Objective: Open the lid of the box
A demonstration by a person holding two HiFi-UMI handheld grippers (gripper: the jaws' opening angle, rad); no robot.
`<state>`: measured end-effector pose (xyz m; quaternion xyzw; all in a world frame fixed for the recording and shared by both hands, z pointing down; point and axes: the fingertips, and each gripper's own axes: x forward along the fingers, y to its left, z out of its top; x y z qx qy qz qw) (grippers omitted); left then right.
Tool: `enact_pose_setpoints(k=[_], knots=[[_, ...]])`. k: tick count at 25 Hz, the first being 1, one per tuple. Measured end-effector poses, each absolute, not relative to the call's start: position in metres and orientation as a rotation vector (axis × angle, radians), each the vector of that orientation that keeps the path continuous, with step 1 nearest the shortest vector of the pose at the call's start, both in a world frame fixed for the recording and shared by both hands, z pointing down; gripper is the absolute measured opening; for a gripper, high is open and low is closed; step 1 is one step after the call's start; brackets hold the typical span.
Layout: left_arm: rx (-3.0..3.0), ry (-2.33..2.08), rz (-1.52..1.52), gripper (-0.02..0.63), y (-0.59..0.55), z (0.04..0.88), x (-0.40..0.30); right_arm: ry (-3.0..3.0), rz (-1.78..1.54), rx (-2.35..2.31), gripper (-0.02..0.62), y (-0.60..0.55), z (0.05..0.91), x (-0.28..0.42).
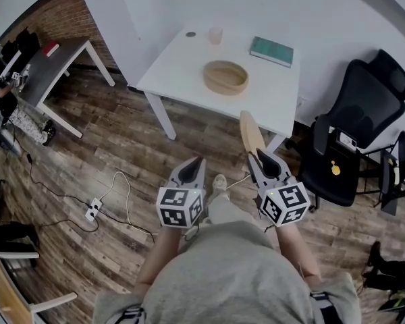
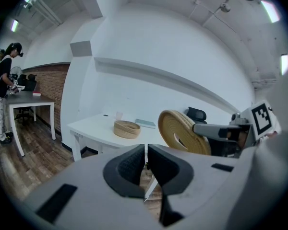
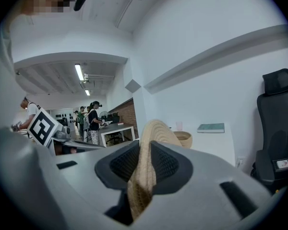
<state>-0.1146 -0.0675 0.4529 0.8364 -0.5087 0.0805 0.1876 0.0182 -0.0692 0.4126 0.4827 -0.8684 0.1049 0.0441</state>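
The box (image 1: 225,77) is a round woven basket that stands open on the white table (image 1: 182,59); it also shows in the left gripper view (image 2: 126,128) and the right gripper view (image 3: 184,139). Its woven lid (image 1: 251,135) is off the box and held on edge in front of the table. My right gripper (image 1: 260,156) is shut on the lid's rim (image 3: 151,138). From the left gripper view the lid (image 2: 182,132) hangs upright to the right. My left gripper (image 1: 197,160) is beside it, shut with nothing between its pads (image 2: 146,164).
On the table are a clear cup (image 1: 216,35) and a green book (image 1: 271,50). A black office chair (image 1: 351,133) stands right of the table. A cable and power strip (image 1: 93,210) lie on the wooden floor. A grey desk (image 1: 50,69) and people stand far left.
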Motion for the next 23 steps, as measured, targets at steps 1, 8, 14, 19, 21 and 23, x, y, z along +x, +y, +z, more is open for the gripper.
enact_pose_setpoints(k=[1, 8, 14, 19, 21, 23], knots=[[2.352, -1.43, 0.228, 0.02, -0.068, 0.453, -0.115, -2.655, 0.32, 1.474, 0.077, -0.07, 0.412, 0.018], [2.346, -1.428, 0.237, 0.02, -0.072, 0.456, -0.117, -2.657, 0.327, 1.476, 0.077, -0.076, 0.414, 0.016], [2.345, -1.428, 0.237, 0.02, -0.077, 0.456, -0.117, -2.656, 0.331, 1.469, 0.077, -0.081, 0.415, 0.015], [2.351, -1.427, 0.237, 0.02, -0.082, 0.455, -0.118, -2.661, 0.328, 1.46, 0.077, -0.086, 0.415, 0.01], [2.353, -1.426, 0.233, 0.02, -0.083, 0.455, -0.12, -2.662, 0.324, 1.456, 0.077, -0.087, 0.415, 0.007], [2.354, -1.424, 0.229, 0.02, -0.085, 0.455, -0.121, -2.663, 0.32, 1.454, 0.077, -0.088, 0.414, 0.004]])
